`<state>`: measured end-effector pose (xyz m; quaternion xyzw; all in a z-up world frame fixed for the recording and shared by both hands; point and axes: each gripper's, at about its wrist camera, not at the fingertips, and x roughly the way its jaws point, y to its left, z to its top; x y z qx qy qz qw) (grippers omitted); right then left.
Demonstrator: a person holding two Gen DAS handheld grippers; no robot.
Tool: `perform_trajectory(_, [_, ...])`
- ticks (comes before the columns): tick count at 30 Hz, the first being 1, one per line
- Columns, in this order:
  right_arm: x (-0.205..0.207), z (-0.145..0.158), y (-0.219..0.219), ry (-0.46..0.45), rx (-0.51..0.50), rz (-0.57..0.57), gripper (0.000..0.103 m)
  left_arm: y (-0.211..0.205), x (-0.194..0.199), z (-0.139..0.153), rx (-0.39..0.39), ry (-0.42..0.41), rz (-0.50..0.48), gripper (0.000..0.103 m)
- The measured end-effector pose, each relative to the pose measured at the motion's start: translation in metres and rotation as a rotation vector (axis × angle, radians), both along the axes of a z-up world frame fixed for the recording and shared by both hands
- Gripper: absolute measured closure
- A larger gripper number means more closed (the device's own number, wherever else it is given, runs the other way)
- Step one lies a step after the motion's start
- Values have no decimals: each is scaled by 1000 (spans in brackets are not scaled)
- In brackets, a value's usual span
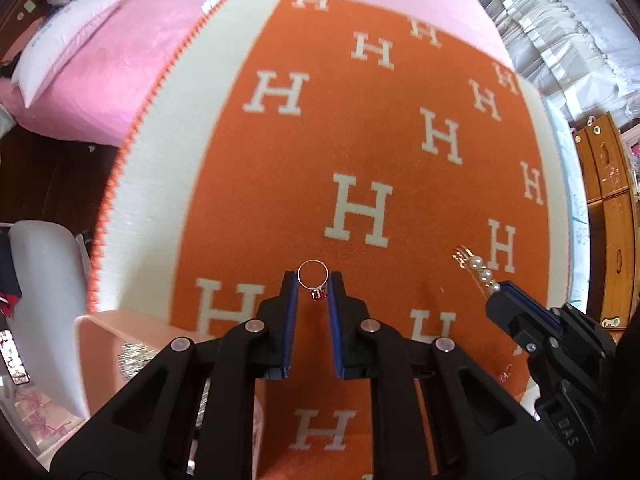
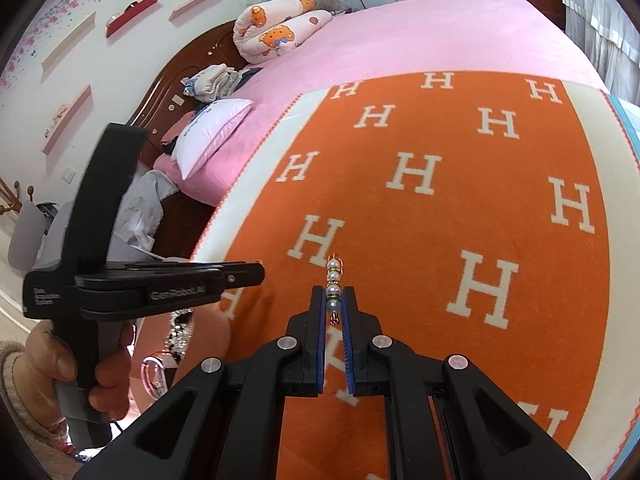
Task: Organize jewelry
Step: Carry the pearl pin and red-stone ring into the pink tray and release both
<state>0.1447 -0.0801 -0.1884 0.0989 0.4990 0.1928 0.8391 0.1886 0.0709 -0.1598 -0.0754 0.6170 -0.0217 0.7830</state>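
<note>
Pinching a thin red-stoned ring (image 1: 313, 280), left tongs (image 1: 313, 286); right tongs (image 2: 334, 300) clenched on a pearl pin (image 2: 334, 280).

Bright, even daylight; strong fisheye bending.
The orange H-patterned woollen blanket (image 1: 360, 152) is smeared by blur along its stitched left edge; corners are vignetted black.

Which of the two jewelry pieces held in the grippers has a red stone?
The ring in the left gripper: thin silver band, red stone. The pearl piece in the right gripper shows white beads, no red.
</note>
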Motion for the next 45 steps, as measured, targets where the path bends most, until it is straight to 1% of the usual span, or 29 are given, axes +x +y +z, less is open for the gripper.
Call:
perform_trajectory(3, [-3, 10, 10, -16, 7, 17, 96, 12, -9, 21, 0, -36, -9, 91])
perform_trajectory(5, [-6, 19, 20, -31, 12, 34, 96, 23, -19, 34, 14, -59, -20, 91])
perform_trajectory(8, [-13, 35, 41, -57, 26, 66, 96, 42, -35, 49, 14, -74, -25, 91])
perform_trajectory(13, [-31, 57, 81, -91, 52, 125, 96, 83, -69, 61, 9, -76, -32, 91])
perform_trajectory(17, [-50, 63, 121, -101, 39, 169, 96, 107, -91, 61, 6, -68, -27, 91])
perform_trajectory(20, [-63, 60, 143, -86, 31, 184, 96, 122, -107, 57, 1, -55, -27, 91])
perform_trajectory(22, [-73, 55, 155, -70, 18, 185, 96, 124, -113, 51, 0, -42, -31, 91])
perform_trajectory(26, [-90, 35, 176, -8, -21, 150, 96, 128, -124, 38, 21, -20, -56, 91])
perform_trajectory(28, [-97, 23, 181, 27, -29, 130, 96, 128, -128, 33, 20, -10, -66, 91])
perform_trajectory(35, [-109, -7, 188, 83, -58, 97, 96, 124, -136, 18, 39, 14, -103, 91])
perform_trajectory(38, [-113, -13, 191, 106, -62, 108, 95, 119, -136, 18, 60, 10, -131, 90])
perform_trajectory(40, [-117, -13, 192, 101, -57, 113, 95, 116, -137, 18, 70, 8, -151, 90])
perform_trajectory(42, [-123, -11, 191, 88, -50, 105, 94, 113, -138, 18, 76, 8, -168, 86])
perform_trajectory(44, [-126, -8, 187, 82, -45, 93, 93, 112, -139, 18, 78, 8, -173, 71])
perform_trajectory(45, [-127, -6, 186, 81, -44, 88, 93, 112, -140, 18, 76, 7, -174, 68])
